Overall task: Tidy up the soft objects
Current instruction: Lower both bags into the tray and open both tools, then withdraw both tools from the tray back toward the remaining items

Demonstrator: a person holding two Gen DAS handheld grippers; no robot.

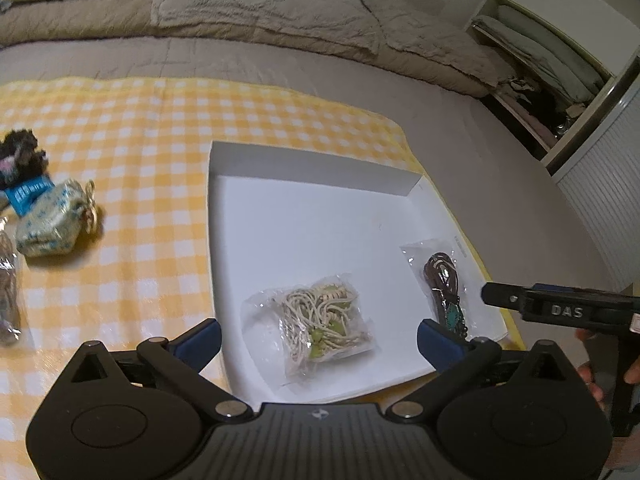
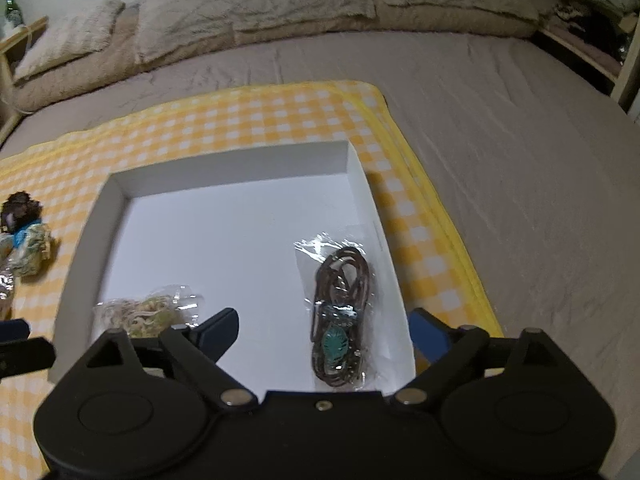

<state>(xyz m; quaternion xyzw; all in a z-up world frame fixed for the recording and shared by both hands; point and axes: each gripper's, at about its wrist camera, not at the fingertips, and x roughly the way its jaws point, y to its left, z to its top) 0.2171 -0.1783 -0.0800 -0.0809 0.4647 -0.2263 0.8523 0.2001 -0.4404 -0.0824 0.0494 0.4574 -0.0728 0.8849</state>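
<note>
Jaws stood apart on both grippers, nothing between them. Left gripper point(image 1: 319, 338) hovered over the cream cord packet point(image 1: 320, 320) in the white box point(image 1: 304, 164); loose soft items point(image 1: 48, 216) lay well leftward, nearer that hand than the right gripper point(image 2: 325, 330).

A yellow-and-white checked blanket point(image 1: 160, 128) covers the taupe bed point(image 2: 520, 140). The box point(image 2: 224, 168) is white. One clear packet point(image 1: 320, 320) holds cream cord with green beads; another point(image 2: 340, 312) holds brown cord and a turquoise pendant. Both grippers point(image 1: 318, 338) point(image 2: 324, 332) are black with blue pads.
</note>
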